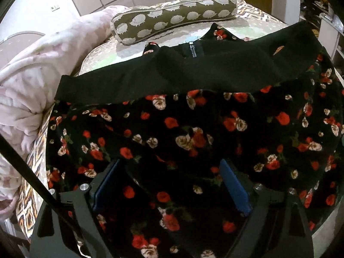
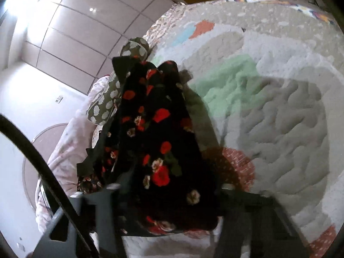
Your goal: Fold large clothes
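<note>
A large black garment with red and cream roses (image 1: pixel 182 133) lies spread on the bed, its plain black lining folded over along the top with a short zipper (image 1: pixel 192 49) showing. My left gripper (image 1: pixel 172 185) hovers over its near part, blue pads wide apart, with fabric lying between them. In the right wrist view the same floral garment (image 2: pixel 154 133) is bunched and lifted. It runs into my right gripper (image 2: pixel 169 195), whose jaws are hidden under the cloth.
An olive bolster pillow with white hedgehogs (image 1: pixel 174 15) lies behind the garment. A pink quilt (image 1: pixel 38 68) is heaped at the left. The quilted bedspread (image 2: pixel 279 107) stretches right of the garment. Shelves (image 1: pixel 322 17) stand at far right.
</note>
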Demonstrator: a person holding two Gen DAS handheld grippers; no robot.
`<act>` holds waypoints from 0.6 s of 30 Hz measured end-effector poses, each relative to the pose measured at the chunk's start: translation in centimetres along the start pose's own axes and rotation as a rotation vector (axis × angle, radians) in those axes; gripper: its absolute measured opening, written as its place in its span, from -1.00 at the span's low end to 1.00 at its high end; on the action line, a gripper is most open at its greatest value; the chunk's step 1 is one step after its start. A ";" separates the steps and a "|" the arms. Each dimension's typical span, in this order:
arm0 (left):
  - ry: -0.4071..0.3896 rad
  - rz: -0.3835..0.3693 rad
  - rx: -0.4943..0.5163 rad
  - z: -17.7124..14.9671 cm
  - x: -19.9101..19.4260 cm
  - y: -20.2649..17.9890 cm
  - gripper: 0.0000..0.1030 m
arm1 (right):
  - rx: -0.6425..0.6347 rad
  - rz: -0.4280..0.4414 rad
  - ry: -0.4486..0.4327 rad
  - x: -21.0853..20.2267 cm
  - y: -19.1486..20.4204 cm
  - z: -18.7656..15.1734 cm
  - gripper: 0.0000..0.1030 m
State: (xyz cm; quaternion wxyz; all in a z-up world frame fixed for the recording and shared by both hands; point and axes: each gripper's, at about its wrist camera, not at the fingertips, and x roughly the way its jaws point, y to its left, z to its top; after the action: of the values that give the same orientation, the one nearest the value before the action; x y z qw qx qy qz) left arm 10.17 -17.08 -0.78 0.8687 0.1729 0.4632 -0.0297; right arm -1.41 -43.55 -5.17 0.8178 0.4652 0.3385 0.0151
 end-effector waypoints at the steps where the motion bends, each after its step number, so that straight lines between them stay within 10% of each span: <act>1: -0.004 -0.012 -0.005 0.0 -0.1 0.1 0.75 | 0.017 0.013 0.013 0.2 0.0 0.2 -0.45; 8: -0.078 -0.302 -0.211 -0.8 -5.3 8.8 0.36 | -0.059 -0.036 0.002 -1.3 6.2 1.4 -0.56; 18: -0.136 -0.216 -0.527 -8.9 -7.4 28.3 0.36 | -0.487 0.023 0.029 4.0 28.2 -5.7 -0.62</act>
State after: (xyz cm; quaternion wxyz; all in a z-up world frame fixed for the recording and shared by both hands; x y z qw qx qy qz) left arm 4.90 11.58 8.45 0.9046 -0.1114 0.4113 -0.0122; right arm 6.63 -21.94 12.49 0.9005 0.2580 0.3315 0.1121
